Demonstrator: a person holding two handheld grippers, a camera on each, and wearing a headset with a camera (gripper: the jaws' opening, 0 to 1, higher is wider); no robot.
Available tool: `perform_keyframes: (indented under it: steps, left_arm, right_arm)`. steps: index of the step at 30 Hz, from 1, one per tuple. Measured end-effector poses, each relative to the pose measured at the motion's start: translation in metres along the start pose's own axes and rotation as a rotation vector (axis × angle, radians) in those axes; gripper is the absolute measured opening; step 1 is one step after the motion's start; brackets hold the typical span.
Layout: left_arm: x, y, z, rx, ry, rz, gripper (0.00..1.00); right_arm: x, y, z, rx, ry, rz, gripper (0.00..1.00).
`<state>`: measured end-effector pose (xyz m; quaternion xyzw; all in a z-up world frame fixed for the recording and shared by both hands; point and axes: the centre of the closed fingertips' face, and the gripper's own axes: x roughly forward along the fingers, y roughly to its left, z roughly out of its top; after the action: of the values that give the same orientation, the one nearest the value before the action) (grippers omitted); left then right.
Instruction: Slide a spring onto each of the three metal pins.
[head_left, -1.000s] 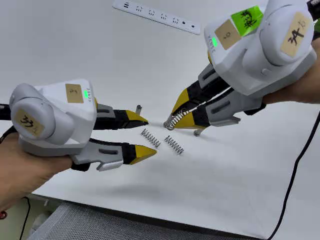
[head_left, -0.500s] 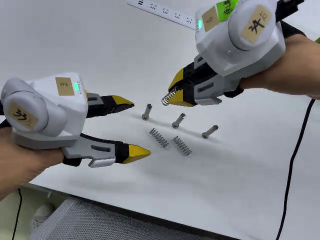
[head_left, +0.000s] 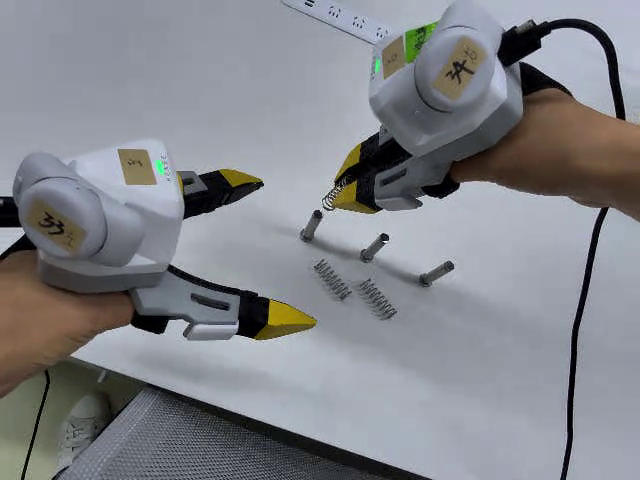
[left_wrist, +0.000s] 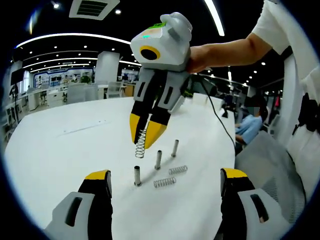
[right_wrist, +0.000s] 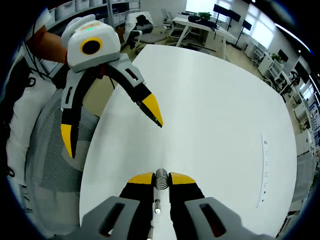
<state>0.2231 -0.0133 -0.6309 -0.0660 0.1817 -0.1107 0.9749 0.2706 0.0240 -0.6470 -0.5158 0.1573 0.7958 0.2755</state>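
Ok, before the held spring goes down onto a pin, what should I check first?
1. The held spring is gripped by the right gripper, jaws shut on it: ok.
2. The three pins are standing, all bare: ok.
3. Spring lined up over a pin: cannot tell.
4. The left gripper is open, apart from the pins: ok.
5. The two spare springs lie on the table beside the pins: ok.

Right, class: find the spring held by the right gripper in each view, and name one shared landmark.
Head view: spring just above centre, in the right gripper.
Left gripper view: spring centre, above the pins.
Right gripper view: spring bottom centre.
Shared landmark: the open left gripper.
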Motion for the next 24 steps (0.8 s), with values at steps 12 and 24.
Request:
perform_keyframes:
  steps: [12, 24]
  left_arm:
    - [0.000, -0.002, -0.002, -0.015, -0.003, -0.003, 0.97]
    - [0.001, -0.001, -0.004, -0.028, -0.009, -0.008, 0.98]
  right_arm:
    - [0.016, -0.002, -0.006, 0.003, 0.030, 0.020, 0.12]
    - [0.023, -0.001, -0.008, -0.001, 0.046, 0.034, 0.12]
